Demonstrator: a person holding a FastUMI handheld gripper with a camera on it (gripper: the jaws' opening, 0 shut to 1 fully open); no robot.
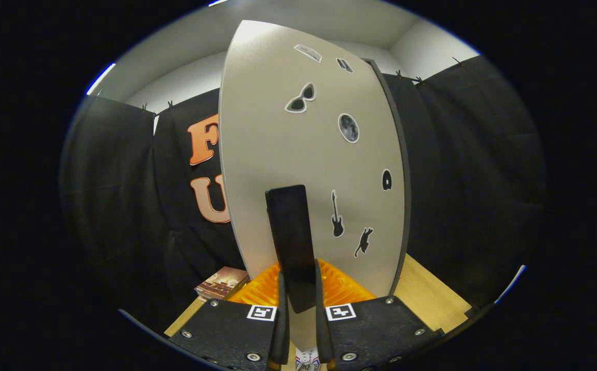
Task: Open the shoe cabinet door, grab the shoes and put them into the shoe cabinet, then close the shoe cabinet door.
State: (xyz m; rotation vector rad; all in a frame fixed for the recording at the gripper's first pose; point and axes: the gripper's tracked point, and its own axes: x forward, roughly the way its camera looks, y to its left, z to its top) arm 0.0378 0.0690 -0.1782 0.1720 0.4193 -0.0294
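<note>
We're right up against the cabinet door (298,154), grey and dotted with stickers, standing on the wooden table (427,293). Our gripper (298,304) is clenched on the door's dark handle (293,237), a finger pressing each side. A book (221,282) lies beside.

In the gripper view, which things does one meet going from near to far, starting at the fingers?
Gripper fingers shut on the black door handle → grey cabinet door with stickers → black cloth wall → white room wall.
</note>
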